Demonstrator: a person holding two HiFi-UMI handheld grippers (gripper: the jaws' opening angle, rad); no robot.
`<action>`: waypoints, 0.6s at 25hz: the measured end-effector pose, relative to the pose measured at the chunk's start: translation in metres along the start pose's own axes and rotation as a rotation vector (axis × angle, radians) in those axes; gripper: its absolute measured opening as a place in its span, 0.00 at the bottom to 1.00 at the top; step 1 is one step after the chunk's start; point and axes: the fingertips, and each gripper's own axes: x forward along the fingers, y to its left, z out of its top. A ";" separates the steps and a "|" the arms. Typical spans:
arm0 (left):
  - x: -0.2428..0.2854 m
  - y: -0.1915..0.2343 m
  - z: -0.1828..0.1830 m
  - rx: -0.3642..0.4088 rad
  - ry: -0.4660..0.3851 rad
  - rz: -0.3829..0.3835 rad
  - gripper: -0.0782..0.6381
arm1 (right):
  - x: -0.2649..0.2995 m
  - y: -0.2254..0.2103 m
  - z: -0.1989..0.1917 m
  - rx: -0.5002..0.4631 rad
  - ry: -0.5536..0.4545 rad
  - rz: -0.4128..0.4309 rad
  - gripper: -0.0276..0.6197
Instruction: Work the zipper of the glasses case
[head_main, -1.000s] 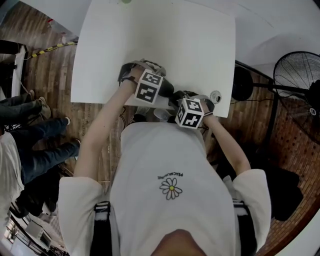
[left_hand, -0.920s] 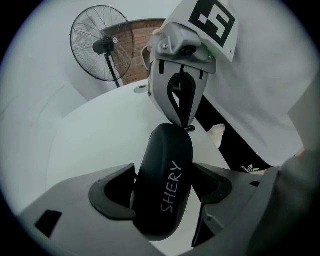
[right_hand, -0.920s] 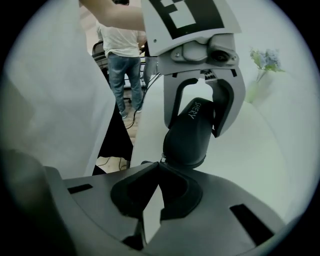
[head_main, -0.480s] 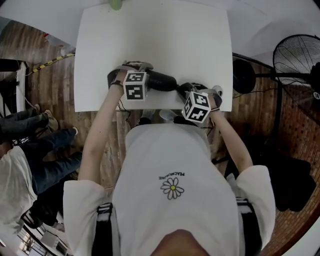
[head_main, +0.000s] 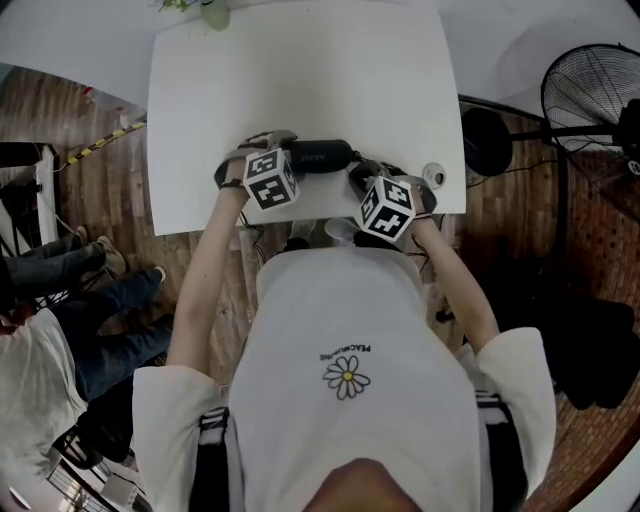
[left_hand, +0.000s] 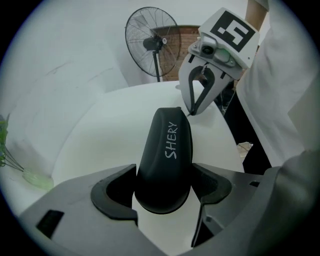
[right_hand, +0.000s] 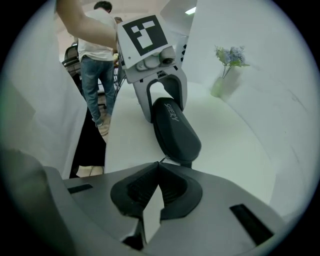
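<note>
White tabletop (head_main: 300, 70) fills the head view. The black, rounded hard-shell glasses case (head_main: 322, 155) lies on it, spanning from the left gripper (head_main: 290, 158) to the right gripper (head_main: 362, 180). The table's near edge runs just behind both grippers and bare surface lies beyond their tips, so there is room to pull along the case but little toward the person. In the left gripper view, the case's rounded end sits between this gripper's wide-set jaws, which have just closed in a little and meet both its flanks. I judge this clamp anchors the case against the zipper's drag. The right gripper stands at the case's far end, and past it the table drops off toward a standing fan (left_hand: 152, 42). In the right gripper view, these jaws are pressed together on what looks like the thin zipper pull (right_hand: 161, 161) at the case's near end. Open table spreads to this gripper's right as far as a small vase of flowers (right_hand: 222, 75), and the edge falls away to its left.
</note>
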 end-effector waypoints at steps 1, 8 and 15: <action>0.000 0.000 0.000 -0.006 0.005 0.004 0.60 | 0.002 0.005 0.007 0.008 -0.018 0.012 0.05; 0.004 0.001 0.002 -0.119 0.006 0.033 0.60 | 0.017 0.016 0.051 -0.007 -0.087 0.026 0.05; -0.015 0.004 -0.009 -0.089 -0.048 0.044 0.61 | 0.019 0.018 0.035 -0.031 -0.052 0.043 0.05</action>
